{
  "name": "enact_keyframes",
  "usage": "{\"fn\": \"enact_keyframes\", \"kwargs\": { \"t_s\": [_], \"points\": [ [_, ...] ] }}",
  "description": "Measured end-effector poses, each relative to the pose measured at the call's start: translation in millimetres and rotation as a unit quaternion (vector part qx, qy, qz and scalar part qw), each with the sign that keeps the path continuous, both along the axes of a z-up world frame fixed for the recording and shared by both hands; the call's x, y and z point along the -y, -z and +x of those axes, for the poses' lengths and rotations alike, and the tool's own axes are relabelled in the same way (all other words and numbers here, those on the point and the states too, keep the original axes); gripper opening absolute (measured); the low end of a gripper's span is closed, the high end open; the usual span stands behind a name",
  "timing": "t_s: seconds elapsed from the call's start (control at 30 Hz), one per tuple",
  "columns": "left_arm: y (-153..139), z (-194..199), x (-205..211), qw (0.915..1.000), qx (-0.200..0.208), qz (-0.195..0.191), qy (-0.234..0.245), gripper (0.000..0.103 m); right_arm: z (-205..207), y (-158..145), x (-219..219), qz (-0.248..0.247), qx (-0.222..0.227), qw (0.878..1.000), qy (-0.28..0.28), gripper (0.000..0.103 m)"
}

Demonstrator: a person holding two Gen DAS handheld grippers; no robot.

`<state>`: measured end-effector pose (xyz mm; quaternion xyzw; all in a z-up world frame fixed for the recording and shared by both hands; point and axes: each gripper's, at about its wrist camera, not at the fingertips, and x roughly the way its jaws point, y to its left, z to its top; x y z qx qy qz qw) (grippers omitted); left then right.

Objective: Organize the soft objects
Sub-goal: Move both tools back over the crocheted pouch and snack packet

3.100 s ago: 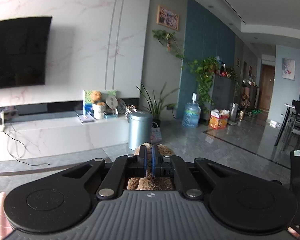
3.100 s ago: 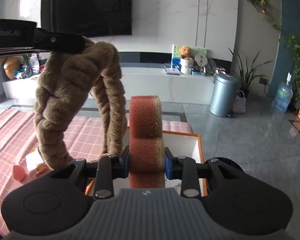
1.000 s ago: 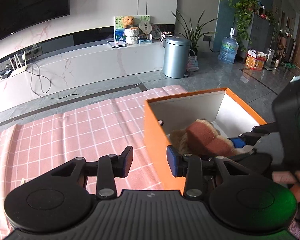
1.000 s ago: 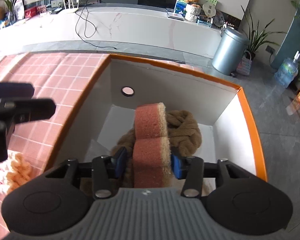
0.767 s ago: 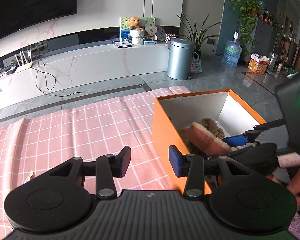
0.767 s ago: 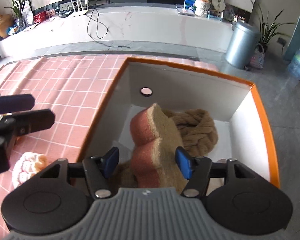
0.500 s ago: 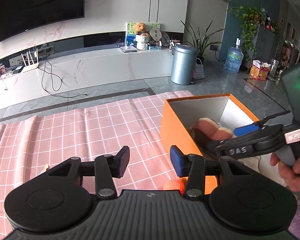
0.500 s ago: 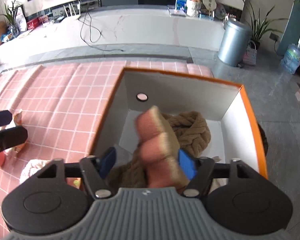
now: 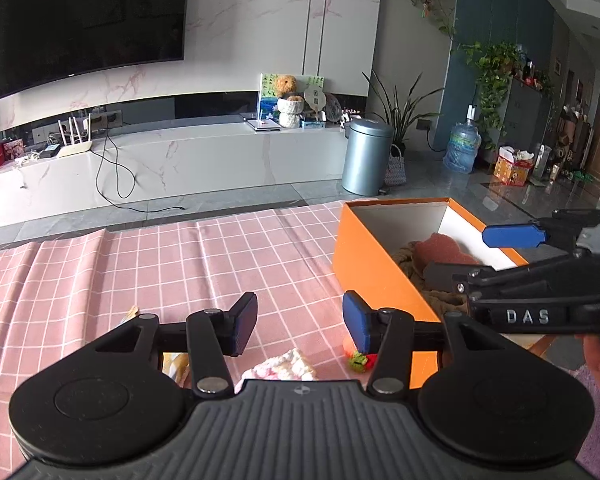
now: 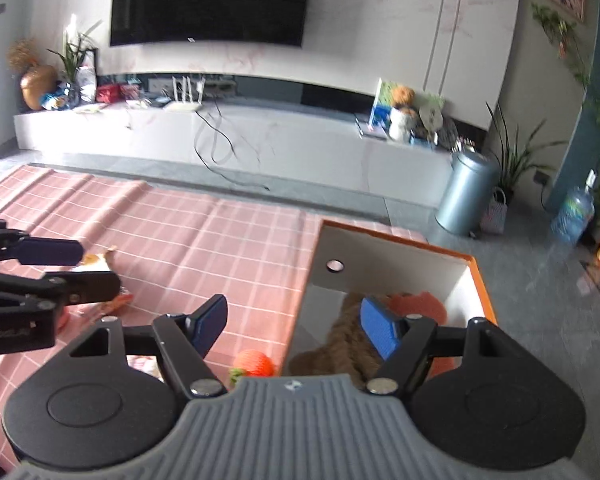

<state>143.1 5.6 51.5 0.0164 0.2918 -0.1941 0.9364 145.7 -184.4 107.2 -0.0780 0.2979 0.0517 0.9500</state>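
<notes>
Directly below my empty, opening left claw (image 9: 299,326) lay the pink knitted piece (image 9: 278,366), nearer than my empty, wide right claw (image 10: 295,330).

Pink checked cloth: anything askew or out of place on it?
The pink checked cloth is rumpled into ridges at its far left edge. A strawberry toy lies loose outside the orange box. Nothing looks spilled or damaged.
</notes>
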Motion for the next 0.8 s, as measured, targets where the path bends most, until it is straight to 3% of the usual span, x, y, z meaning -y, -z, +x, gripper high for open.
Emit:
{"fn": "enact_keyframes", "kwargs": {
  "t_s": [0.17, 0.4, 0.53, 0.67, 0.8],
  "points": [
    [13, -17, -23, 0.9998, -0.008, -0.02, -0.001, 0.056, -32, 14, -36, -0.006, 0.035, 0.999, -0.032, 0.071],
    [47, -36, -64, 0.9974, -0.043, -0.041, -0.039, 0.059, -65, 46, -72, -0.035, 0.068, 0.996, -0.055, 0.07],
    [63, -39, -70, 0.9969, -0.057, -0.024, -0.049, 0.056, -69, 69, -83, -0.048, 0.035, 0.995, -0.077, 0.066],
    [69, -35, -77, 0.9954, -0.07, -0.046, -0.047, 0.056, -63, 84, -86, -0.043, 0.007, 0.996, -0.077, 0.064],
    [77, -32, -85, 0.9931, -0.069, -0.031, -0.089, 0.059, -50, 91, -86, -0.022, -0.014, 0.997, -0.072, 0.068]
  ]
}}
